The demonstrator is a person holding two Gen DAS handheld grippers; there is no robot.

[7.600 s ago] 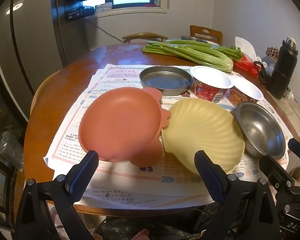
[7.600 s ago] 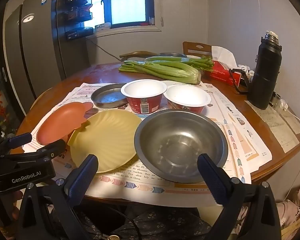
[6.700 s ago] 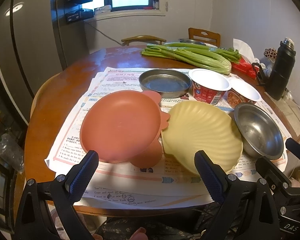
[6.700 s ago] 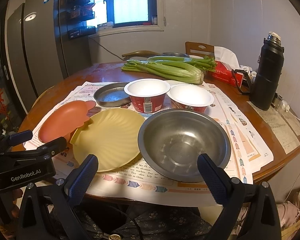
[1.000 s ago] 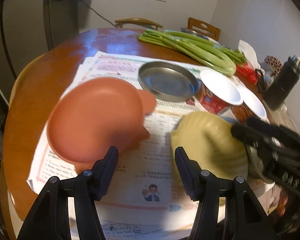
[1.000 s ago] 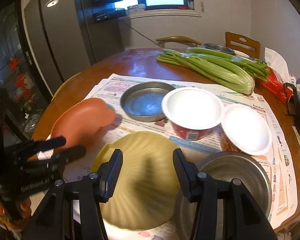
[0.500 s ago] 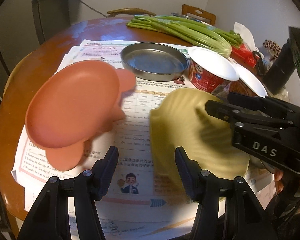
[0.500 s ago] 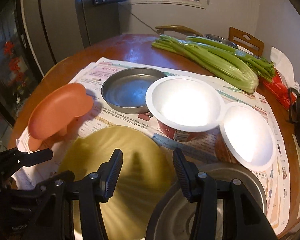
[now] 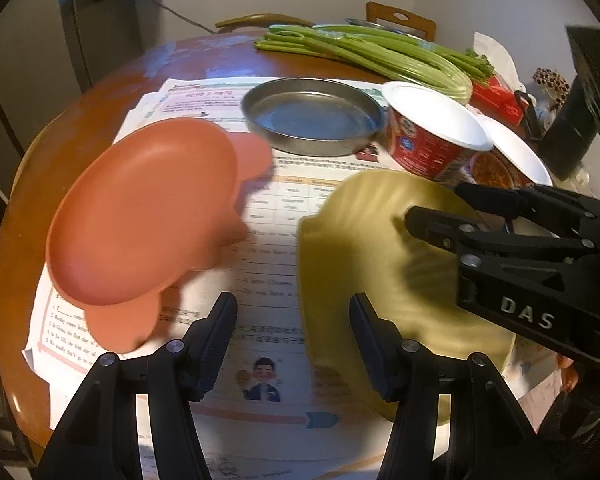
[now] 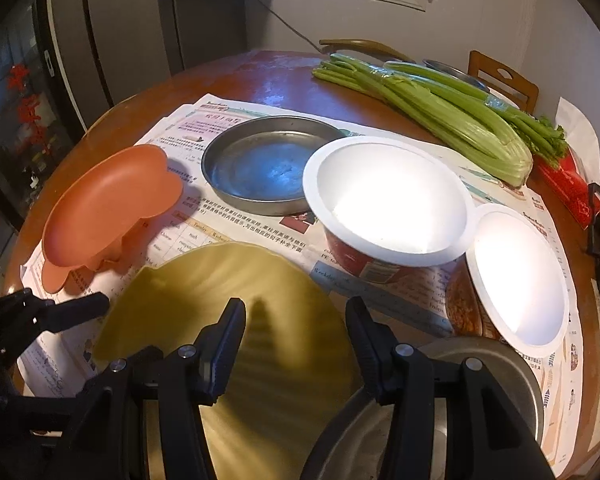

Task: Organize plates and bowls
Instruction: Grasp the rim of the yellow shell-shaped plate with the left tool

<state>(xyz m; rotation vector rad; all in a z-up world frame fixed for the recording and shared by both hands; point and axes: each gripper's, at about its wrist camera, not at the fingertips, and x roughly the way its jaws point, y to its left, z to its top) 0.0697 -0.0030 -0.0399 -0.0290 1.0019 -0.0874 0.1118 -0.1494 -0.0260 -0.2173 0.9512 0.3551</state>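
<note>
Your right gripper (image 10: 296,326) hung over the yellow plate (image 10: 236,320) at lower centre, fingers apart, gripping nothing; your left gripper (image 9: 292,330), also parted and empty, sat between yellow plate and orange plate (image 9: 148,212).

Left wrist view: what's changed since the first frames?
Both grippers have narrowed their jaws and come down closer over the table; the left gripper and right gripper hold nothing. The orange plate and yellow shell plate, touching before, now show newspaper between them. Steel plate, noodle cups and celery are unchanged.
</note>
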